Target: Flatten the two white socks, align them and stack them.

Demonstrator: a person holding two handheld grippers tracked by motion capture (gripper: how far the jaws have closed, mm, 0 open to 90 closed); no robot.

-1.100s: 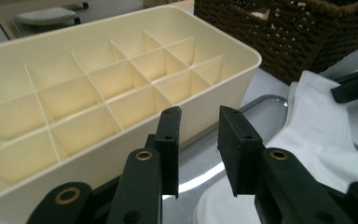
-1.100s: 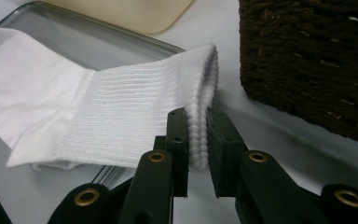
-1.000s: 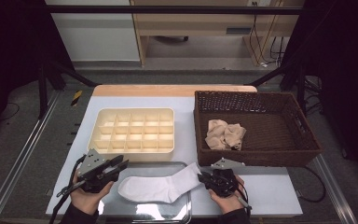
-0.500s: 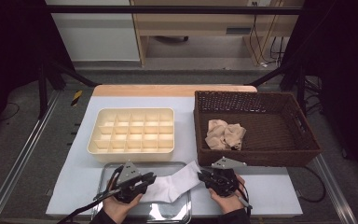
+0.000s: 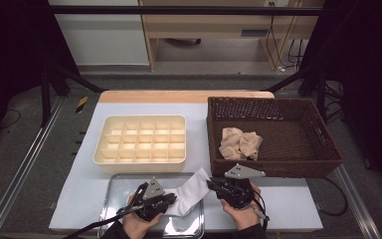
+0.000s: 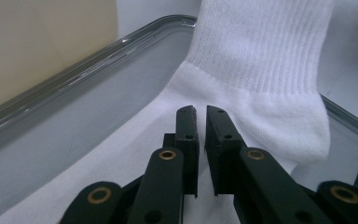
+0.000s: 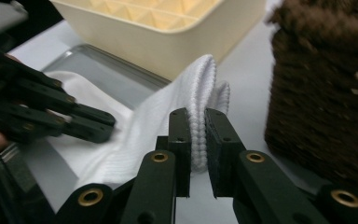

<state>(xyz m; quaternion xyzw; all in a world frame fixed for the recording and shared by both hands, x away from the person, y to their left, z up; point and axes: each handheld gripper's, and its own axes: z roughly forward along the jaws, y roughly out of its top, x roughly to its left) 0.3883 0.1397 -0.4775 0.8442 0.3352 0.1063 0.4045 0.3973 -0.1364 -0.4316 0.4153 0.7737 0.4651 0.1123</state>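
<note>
A white sock (image 5: 191,194) lies across a metal tray (image 5: 115,185) at the table's front edge, its ribbed cuff raised toward the right. My right gripper (image 5: 212,184) is shut on that cuff; in the right gripper view the cuff's edge (image 7: 200,84) stands pinched between the jaws of the right gripper (image 7: 196,114). My left gripper (image 5: 172,199) sits over the sock's foot part with its jaws together. In the left gripper view the left gripper (image 6: 201,109) hovers just above the sock (image 6: 261,60), nothing visibly between the jaws. The left gripper (image 7: 103,126) also appears at the left of the right gripper view.
A cream divided organiser (image 5: 142,139) stands just behind the tray. A brown wicker basket (image 5: 273,170) at the right holds beige cloth (image 5: 239,143). The tray's rim (image 6: 98,56) runs close beside the left jaws. The basket wall (image 7: 326,93) is near the right gripper.
My left gripper has travelled right from beside the tray onto the sock's foot. The right gripper has stayed on the cuff, and the sock looks more bunched.
</note>
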